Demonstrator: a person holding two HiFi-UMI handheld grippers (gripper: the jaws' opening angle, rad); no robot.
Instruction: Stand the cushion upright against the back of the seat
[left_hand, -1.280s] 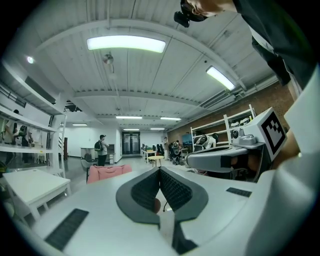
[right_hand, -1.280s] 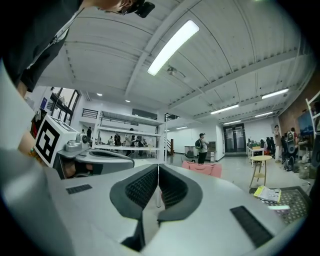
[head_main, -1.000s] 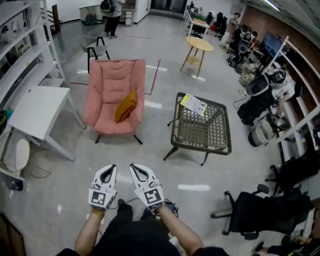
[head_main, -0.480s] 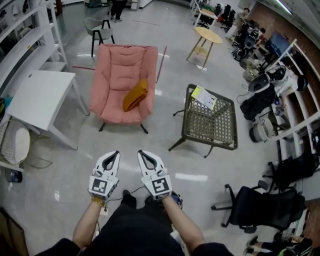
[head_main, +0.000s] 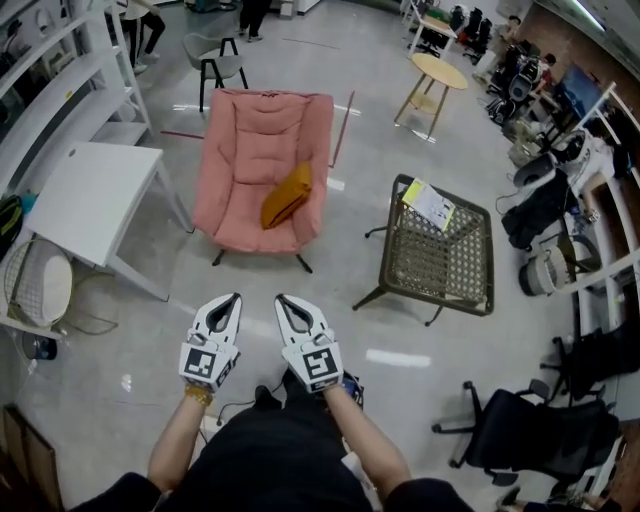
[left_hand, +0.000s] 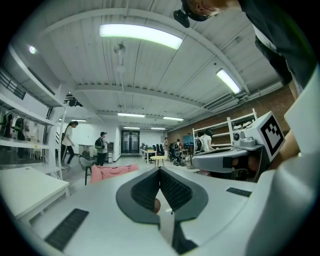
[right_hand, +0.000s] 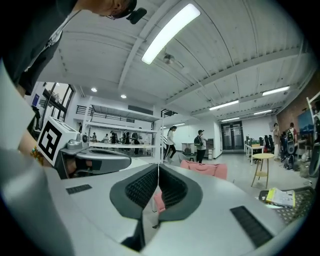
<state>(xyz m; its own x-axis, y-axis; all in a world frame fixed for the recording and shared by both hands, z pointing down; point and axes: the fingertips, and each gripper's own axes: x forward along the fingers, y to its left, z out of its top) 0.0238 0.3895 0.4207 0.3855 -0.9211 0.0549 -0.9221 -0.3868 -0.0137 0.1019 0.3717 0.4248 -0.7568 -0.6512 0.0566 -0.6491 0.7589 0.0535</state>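
Note:
A mustard-yellow cushion (head_main: 287, 195) lies slumped on the seat of a pink padded lounge chair (head_main: 262, 140), leaning toward the chair's right arm. My left gripper (head_main: 231, 299) and right gripper (head_main: 282, 301) are held side by side over the floor, well short of the chair, both shut and empty. In the left gripper view the pink chair (left_hand: 114, 172) shows small past the closed jaws. The right gripper view also has the pink chair (right_hand: 204, 169) ahead beyond its closed jaws.
A white table (head_main: 85, 205) stands left of the chair and a woven wicker table (head_main: 436, 250) with a yellow-printed paper (head_main: 430, 205) stands right of it. A round wooden table (head_main: 438, 72), a grey chair (head_main: 215, 58), black office chairs (head_main: 525, 425) and shelving surround the area. People walk at the far end.
Both grippers and the person have advanced toward the pink chair, which sits nearer and lower in the head view. The jaws stayed shut.

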